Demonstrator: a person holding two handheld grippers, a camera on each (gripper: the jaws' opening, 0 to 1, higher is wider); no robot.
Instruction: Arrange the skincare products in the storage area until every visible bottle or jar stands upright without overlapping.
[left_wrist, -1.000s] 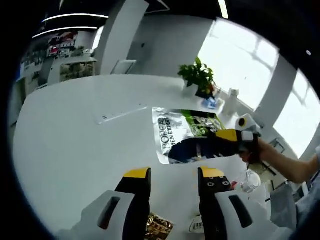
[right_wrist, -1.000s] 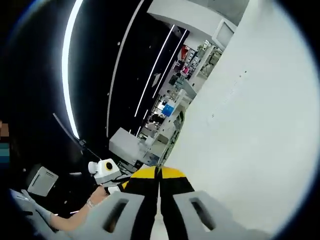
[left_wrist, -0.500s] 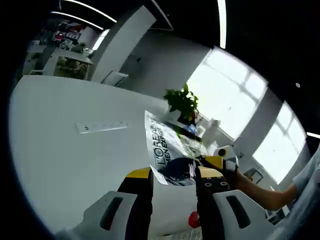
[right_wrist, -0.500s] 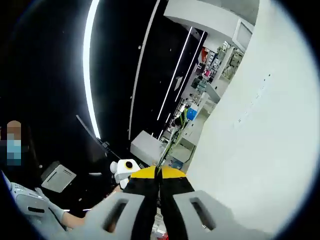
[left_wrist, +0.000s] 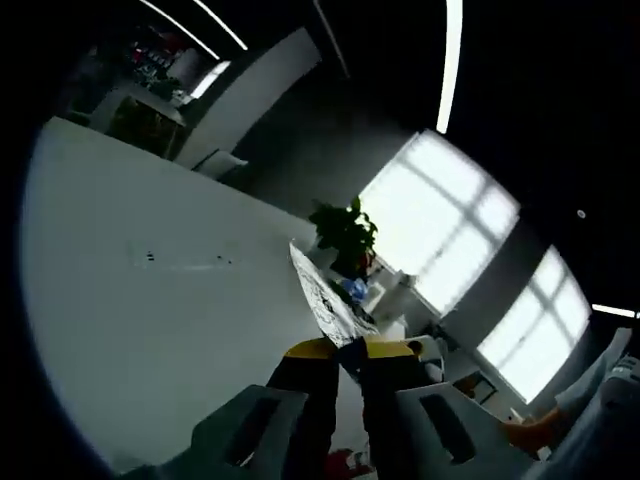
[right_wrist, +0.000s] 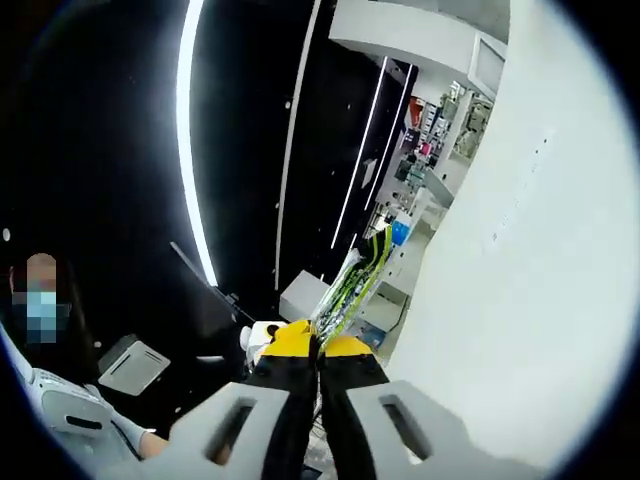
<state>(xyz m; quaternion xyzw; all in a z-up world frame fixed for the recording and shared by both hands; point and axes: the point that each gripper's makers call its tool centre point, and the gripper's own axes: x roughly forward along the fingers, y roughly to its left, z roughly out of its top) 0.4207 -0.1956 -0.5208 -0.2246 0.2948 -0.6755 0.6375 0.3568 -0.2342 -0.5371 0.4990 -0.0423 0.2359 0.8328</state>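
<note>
Two grippers, each gripping one edge of the same flat printed packet. Left gripper (left_wrist: 350, 349): black jaws with yellow tips drawn narrow, pinching the near lower edge of the packet (left_wrist: 325, 293), which rises edge-on from between the tips and slants up toward the far left; pale face with dark lettering, partly legible only. Right gripper (right_wrist: 318, 345): yellow-tipped jaws pressed almost together, clamping the packet's (right_wrist: 355, 283) edge; seen here as a thin strip with green, yellow and white print running up and to the right from the tips. Packet held clear above the table in both views, not lying on it. White table (left_wrist: 150, 300): broad bare surface to the left of the left gripper, carrying a flat pale strip with dark dots (left_wrist: 185, 262) well apart from the jaws. Small red-and-white item (left_wrist: 345, 465) just beneath the left gripper's jaws, kind cannot be told. Potted green plant (left_wrist: 343, 228) at the table's far edge, before bright windows (left_wrist: 435, 225). Table surface (right_wrist: 520, 270) to the right in the right gripper view; shelves of goods (right_wrist: 435, 125) far off; long ceiling light strips (right_wrist: 190, 140) on the left.
</note>
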